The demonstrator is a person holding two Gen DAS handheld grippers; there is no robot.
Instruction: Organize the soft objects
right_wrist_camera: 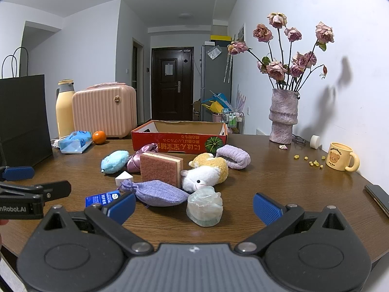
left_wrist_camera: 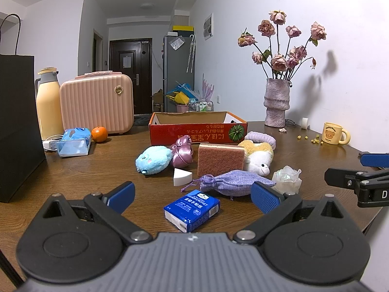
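Soft items lie in a cluster on the brown table (left_wrist_camera: 97, 170), in front of an open red cardboard box (left_wrist_camera: 197, 131). They are a blue plush (left_wrist_camera: 153, 159), a pink satin pouch (left_wrist_camera: 182, 153), a sponge (left_wrist_camera: 220, 159), a white-yellow plush (left_wrist_camera: 257, 158), a purple headband (left_wrist_camera: 261, 138), a white wedge (left_wrist_camera: 182, 176), a lilac sachet (left_wrist_camera: 233, 183) and a translucent puff (right_wrist_camera: 204, 206). My left gripper (left_wrist_camera: 193, 196) is open, with a blue tissue pack (left_wrist_camera: 192, 209) lying between its fingers. My right gripper (right_wrist_camera: 194, 205) is open, and the puff sits between its fingers.
A black paper bag (left_wrist_camera: 17, 126), a thermos (left_wrist_camera: 48, 102), a pink case (left_wrist_camera: 97, 102), an orange (left_wrist_camera: 99, 133) and a blue wipes pack (left_wrist_camera: 73, 142) stand at the left. A vase (right_wrist_camera: 283, 116), a mug (right_wrist_camera: 341, 157) and a phone (right_wrist_camera: 379, 198) are at the right.
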